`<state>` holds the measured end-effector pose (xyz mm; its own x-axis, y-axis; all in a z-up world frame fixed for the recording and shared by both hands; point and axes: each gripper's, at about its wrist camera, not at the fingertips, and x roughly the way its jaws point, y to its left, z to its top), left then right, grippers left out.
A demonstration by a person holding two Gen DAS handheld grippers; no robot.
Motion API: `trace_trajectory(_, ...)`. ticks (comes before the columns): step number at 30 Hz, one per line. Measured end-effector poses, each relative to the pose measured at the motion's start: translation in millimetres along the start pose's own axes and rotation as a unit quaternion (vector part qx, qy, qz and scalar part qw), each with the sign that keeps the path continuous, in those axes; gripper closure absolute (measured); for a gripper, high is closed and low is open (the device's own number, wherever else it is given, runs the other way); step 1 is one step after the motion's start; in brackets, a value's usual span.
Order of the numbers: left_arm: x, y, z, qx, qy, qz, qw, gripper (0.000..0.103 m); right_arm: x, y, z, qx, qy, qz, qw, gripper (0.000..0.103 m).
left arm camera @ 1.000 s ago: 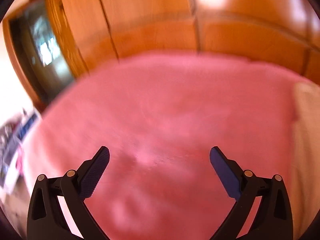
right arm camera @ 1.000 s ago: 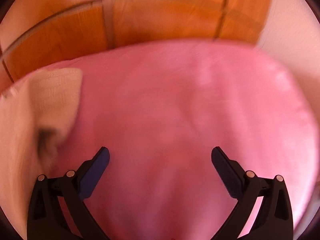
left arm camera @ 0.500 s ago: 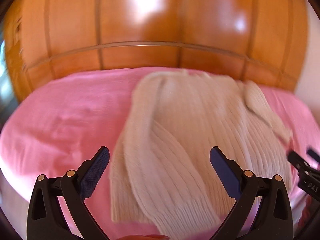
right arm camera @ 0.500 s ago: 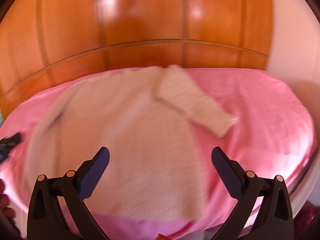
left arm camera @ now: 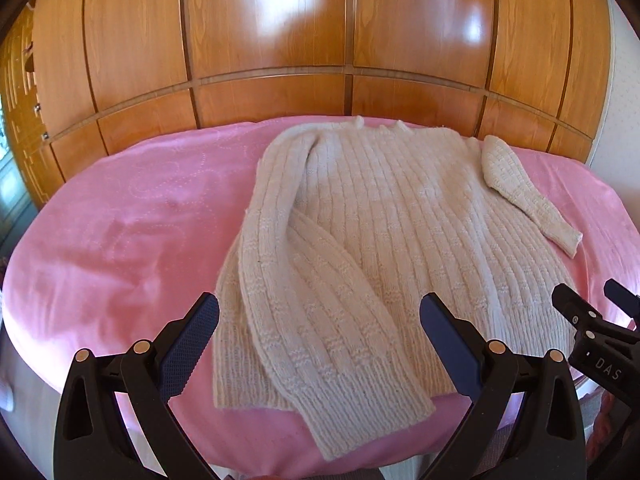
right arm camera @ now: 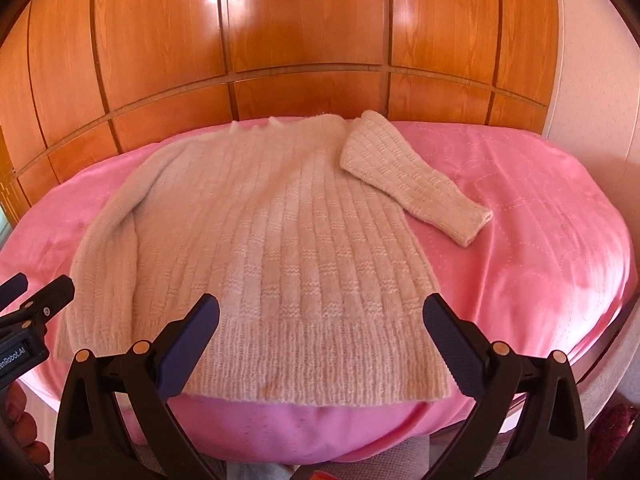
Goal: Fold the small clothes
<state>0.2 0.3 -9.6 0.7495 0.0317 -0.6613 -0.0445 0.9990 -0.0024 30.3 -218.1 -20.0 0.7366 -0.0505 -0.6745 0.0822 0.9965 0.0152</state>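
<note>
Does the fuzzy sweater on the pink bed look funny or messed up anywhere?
A bit uneven. The cream ribbed knit sweater lies flat on the pink bedspread, but one long sleeve flops diagonally across its body, while the other sleeve sticks out sideways. No holes or stains show.

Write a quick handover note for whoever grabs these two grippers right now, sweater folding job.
Left gripper: jaws open, empty, hovering at the near hem on the sweater's left side.
Right gripper: jaws open, empty, hovering over the near hem.
Cream knit sweater lies flat on the pink bedspread, neck towards the wooden headboard.
Left sleeve lies down along the body; right sleeve angles out onto the bedspread.
Done: sweater laid out. Left: all folds, probably sleeves in first.
</note>
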Motion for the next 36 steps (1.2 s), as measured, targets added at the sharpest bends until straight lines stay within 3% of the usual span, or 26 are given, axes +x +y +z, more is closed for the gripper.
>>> trace_trajectory(36, -1, -3, 1, -0.010, -0.005, -0.008, 0.9999, 0.004, 0, -14, -1, 0.020, 0.014, -0.001, 1.000, 0.002)
